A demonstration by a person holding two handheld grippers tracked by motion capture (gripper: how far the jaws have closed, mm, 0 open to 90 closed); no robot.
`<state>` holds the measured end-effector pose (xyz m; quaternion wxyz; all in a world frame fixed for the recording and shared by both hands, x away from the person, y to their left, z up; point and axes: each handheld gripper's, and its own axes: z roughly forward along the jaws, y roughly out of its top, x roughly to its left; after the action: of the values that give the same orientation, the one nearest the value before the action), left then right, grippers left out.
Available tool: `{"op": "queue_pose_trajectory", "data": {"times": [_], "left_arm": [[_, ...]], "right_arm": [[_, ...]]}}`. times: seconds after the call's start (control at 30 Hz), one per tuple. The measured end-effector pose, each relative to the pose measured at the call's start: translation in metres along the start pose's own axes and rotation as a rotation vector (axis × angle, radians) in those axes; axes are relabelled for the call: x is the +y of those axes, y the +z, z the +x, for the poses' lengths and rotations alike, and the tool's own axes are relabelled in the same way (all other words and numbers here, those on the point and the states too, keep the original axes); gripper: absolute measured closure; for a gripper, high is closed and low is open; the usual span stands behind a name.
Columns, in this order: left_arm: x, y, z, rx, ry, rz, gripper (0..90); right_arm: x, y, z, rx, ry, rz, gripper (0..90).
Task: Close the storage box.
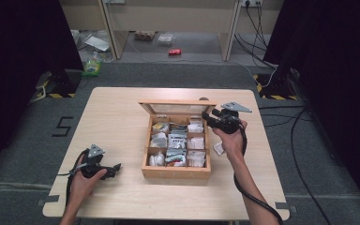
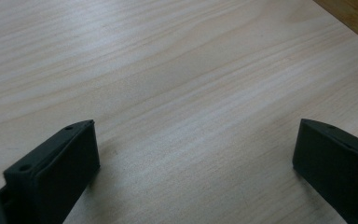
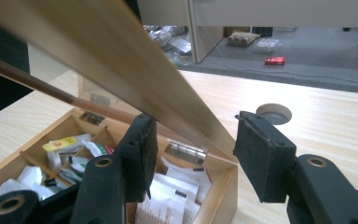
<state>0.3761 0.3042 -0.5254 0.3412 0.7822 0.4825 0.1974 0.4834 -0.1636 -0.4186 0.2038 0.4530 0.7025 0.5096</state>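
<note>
A wooden box (image 1: pixel 176 172) stands mid-table with its glass-paned lid (image 1: pixel 176 108) raised at the back. Its compartments hold several tea bags and sachets (image 1: pixel 178 140). My right gripper (image 1: pixel 206 117) is at the lid's right end, pointing left. In the right gripper view the lid (image 3: pixel 98 51) slants down between the jaws of the right gripper (image 3: pixel 196 120); the left pad lies close against it and a gap shows at the right pad. My left gripper (image 1: pixel 117 168) rests at the table's front left, well apart from the box. In its own view the left gripper (image 2: pixel 196 140) stands wide open over bare wood.
A small white packet (image 1: pixel 219 148) lies on the table (image 1: pixel 122 117) just right of the box. A round cable hole (image 3: pixel 273 113) sits behind the lid. On the floor beyond the table are a red can (image 1: pixel 175 52) and some clutter.
</note>
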Motion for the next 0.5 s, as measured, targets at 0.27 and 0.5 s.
{"op": "queue_pose_trajectory", "data": {"times": [0.27,0.5], "left_arm": [[0.0000,0.0000,0.0000,0.000,-0.001,-0.001,0.0],[0.0000,0.0000,-0.0001,0.000,-0.001,-0.001,0.0]], "right_arm": [[-0.0049,-0.0043,0.0028,0.011,-0.002,0.007,48.8],[-0.0075,-0.0098,0.0053,0.030,-0.002,0.008,47.9]]}}
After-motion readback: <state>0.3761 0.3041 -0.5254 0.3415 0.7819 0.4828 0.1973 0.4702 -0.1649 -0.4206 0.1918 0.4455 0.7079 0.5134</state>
